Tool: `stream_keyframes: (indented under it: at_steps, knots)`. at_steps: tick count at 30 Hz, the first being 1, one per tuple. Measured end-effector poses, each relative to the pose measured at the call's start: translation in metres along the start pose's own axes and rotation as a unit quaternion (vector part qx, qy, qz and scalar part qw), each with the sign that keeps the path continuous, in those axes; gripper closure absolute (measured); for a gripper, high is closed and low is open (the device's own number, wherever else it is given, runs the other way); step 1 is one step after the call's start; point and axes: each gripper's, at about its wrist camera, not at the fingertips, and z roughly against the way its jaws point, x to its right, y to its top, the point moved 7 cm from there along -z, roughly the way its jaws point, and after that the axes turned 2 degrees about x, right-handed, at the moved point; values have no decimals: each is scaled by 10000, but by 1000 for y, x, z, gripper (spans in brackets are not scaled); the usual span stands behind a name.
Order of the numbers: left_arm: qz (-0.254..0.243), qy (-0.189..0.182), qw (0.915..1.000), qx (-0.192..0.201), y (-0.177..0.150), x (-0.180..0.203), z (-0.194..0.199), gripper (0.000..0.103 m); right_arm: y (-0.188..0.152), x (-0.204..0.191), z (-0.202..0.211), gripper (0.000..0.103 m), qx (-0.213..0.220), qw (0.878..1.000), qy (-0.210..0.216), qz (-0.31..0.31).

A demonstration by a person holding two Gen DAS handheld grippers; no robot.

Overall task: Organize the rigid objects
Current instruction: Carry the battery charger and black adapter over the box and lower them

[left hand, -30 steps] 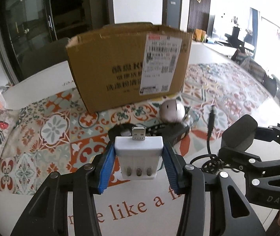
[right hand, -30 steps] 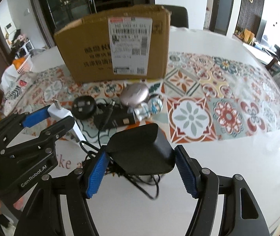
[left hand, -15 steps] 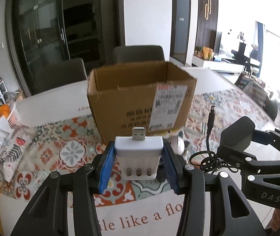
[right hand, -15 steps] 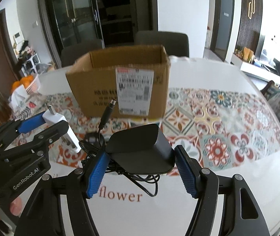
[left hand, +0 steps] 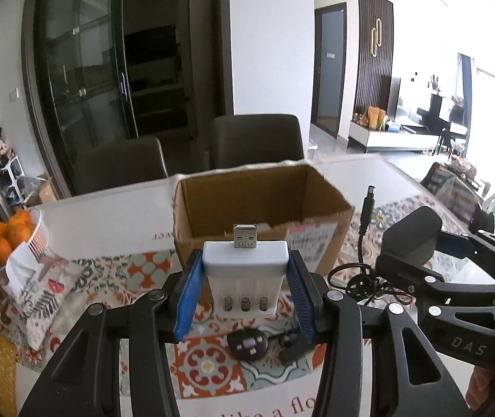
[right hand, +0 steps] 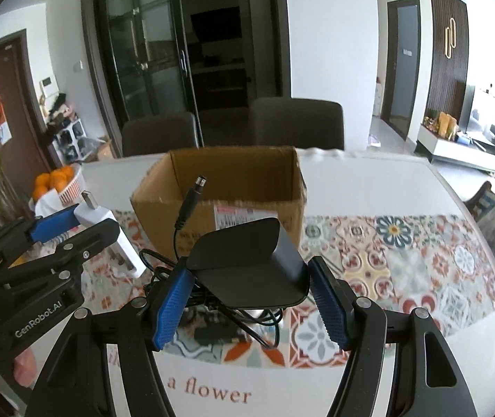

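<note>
My left gripper (left hand: 245, 278) is shut on a white USB battery charger (left hand: 245, 271), its plug pointing up, held above the table in front of an open cardboard box (left hand: 261, 205). My right gripper (right hand: 249, 278) is shut on a black power adapter (right hand: 251, 267); its coiled cable (right hand: 233, 309) hangs below and its barrel plug (right hand: 192, 201) sticks up. In the right wrist view the box (right hand: 226, 180) stands just beyond, and the left gripper (right hand: 84, 222) with the white charger (right hand: 108, 232) is at the left. The left wrist view shows the adapter (left hand: 411, 239) at the right.
A round black plug (left hand: 249, 344) and another small black adapter (left hand: 291, 347) lie on the patterned tablecloth (left hand: 136, 271) below. A basket of oranges (left hand: 21, 236) stands at the table's left edge. Two dark chairs (right hand: 296, 121) are behind the table.
Both grippers have risen with their loads. The box's open top and inside now show, and the small items on the cloth lie lower in view.
</note>
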Motion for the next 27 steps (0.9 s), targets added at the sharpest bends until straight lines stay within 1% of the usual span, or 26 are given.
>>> stream_keyframes:
  at_steps: [9,15,21,27]
  knots:
    - [5,30,9996,279,42,-7,-3,56,45,-1,-5,36,378,9991,175,65]
    - [-18,24,9991,415,66,-11,-8,56,69,-2,-13,36,550,9981,251,96]
    - [-35,-14,9992,407,88,-16,-24,56,89,-1,-29,36,558,9977,365,98]
    - [-36,-14,9995,328,103,-20,-43,56,106,3,-52,36,428,9983,376,116]
